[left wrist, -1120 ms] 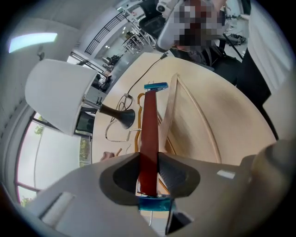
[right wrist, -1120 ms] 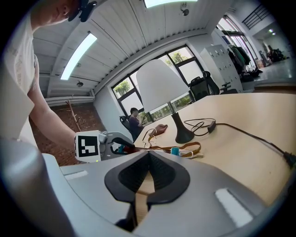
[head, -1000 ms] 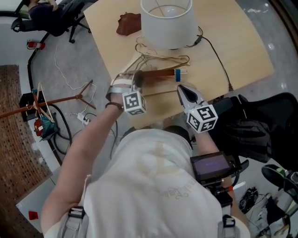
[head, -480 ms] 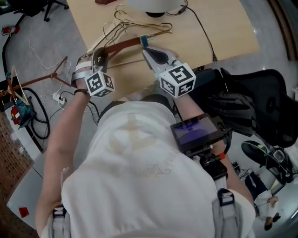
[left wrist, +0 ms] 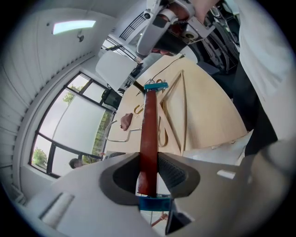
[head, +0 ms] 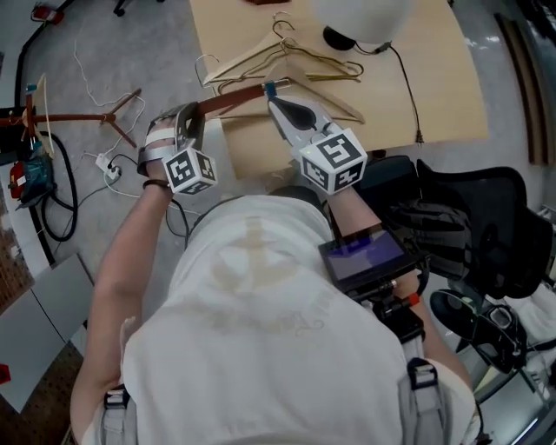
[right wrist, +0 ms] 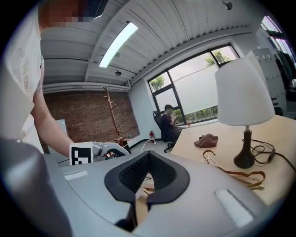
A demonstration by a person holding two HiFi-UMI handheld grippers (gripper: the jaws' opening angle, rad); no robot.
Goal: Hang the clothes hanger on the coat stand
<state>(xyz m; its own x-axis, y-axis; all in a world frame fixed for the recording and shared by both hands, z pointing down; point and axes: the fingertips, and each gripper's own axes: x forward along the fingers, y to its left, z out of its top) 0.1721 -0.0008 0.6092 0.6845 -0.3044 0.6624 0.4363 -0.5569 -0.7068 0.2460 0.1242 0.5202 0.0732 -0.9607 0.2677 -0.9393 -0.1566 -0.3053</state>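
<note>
A red-brown clothes hanger [head: 230,98] with blue clips hangs above the table's near left corner. My left gripper [head: 189,117] is shut on its left end. In the left gripper view the bar [left wrist: 149,134] is clamped between the pads and runs out to a blue clip [left wrist: 155,85]. My right gripper [head: 274,102] is at that clip end with its jaws shut. Whether it touches the hanger I cannot tell. In the right gripper view the pads [right wrist: 148,159] meet, with pale wood showing in the slit below. The coat stand [head: 78,116] is on the floor to the left and appears again by the brick wall [right wrist: 110,109].
Several wooden and wire hangers [head: 287,61] lie on the wooden table [head: 434,87] beside a white lamp [head: 360,17]. A black office chair [head: 486,235] stands at the right. Cables and a power strip [head: 104,165] lie on the floor near the stand. A person [right wrist: 169,122] sits far back.
Both grippers have come up and leftward from among the hangers on the table, and the red-brown hanger has moved with them. The left gripper is now past the table's left edge.
</note>
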